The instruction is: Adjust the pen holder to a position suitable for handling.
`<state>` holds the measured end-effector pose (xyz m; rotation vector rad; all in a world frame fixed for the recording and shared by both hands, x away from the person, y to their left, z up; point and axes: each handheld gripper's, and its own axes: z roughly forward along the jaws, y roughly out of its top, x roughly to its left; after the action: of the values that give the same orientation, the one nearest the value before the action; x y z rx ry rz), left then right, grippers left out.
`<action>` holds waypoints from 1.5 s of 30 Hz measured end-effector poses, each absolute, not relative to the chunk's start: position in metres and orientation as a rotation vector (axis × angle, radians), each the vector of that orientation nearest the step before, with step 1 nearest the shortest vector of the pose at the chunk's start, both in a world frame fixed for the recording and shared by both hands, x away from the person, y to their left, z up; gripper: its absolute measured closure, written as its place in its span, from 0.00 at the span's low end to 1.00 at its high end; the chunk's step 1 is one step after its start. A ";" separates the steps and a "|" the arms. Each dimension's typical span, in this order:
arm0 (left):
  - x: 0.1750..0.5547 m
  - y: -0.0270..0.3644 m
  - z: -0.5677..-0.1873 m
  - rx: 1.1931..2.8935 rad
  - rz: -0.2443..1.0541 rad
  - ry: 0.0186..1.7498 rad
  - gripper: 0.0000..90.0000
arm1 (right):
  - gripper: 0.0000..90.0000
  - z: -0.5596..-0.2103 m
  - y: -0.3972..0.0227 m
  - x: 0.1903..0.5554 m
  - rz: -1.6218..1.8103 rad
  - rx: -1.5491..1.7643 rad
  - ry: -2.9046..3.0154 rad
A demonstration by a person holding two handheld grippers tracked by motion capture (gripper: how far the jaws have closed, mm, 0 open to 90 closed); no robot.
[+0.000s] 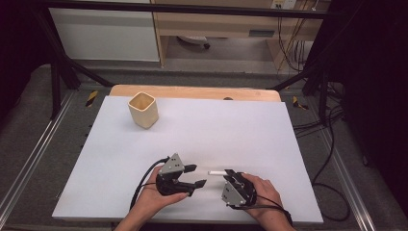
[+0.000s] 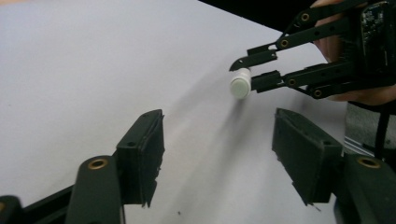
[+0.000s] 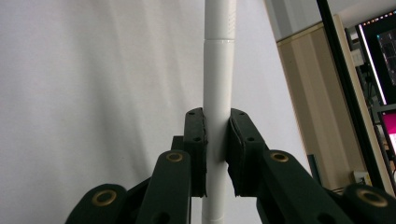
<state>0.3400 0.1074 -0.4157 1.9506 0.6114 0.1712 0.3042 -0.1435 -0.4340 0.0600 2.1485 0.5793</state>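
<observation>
Lying level, white pen (image 1: 217, 172) clenched in right tool (image 1: 230, 173), tip toward released, empty left tool (image 1: 198, 176).

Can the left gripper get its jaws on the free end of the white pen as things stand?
Probably yes: the left gripper is open, and the white pen, clamped in the right gripper, points at it across bare table.

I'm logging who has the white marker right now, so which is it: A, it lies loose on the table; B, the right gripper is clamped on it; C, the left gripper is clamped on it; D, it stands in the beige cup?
B: in the right gripper view the right gripper has both pads pressed on the white marker, while the left gripper stands open with nothing between its jaws.
</observation>
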 end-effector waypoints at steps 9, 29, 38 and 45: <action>0.344 0.121 -0.411 1.884 0.251 0.660 0.29 | 0.88 -0.428 -0.154 0.310 0.669 0.167 2.144; 0.344 0.152 -0.400 1.753 0.418 0.751 0.15 | 0.88 -0.418 -0.178 0.324 0.911 0.414 2.128; 0.338 0.160 -0.398 1.736 0.471 0.807 0.15 | 0.88 -0.415 -0.194 0.327 1.165 0.574 2.117; 0.324 0.171 -0.399 1.707 0.507 0.856 0.15 | 0.88 -0.413 -0.206 0.329 1.325 0.675 2.087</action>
<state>0.3244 0.1714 -0.3986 1.7069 0.8562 0.5071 0.3294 -0.2061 -0.4130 0.6752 2.0869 1.3253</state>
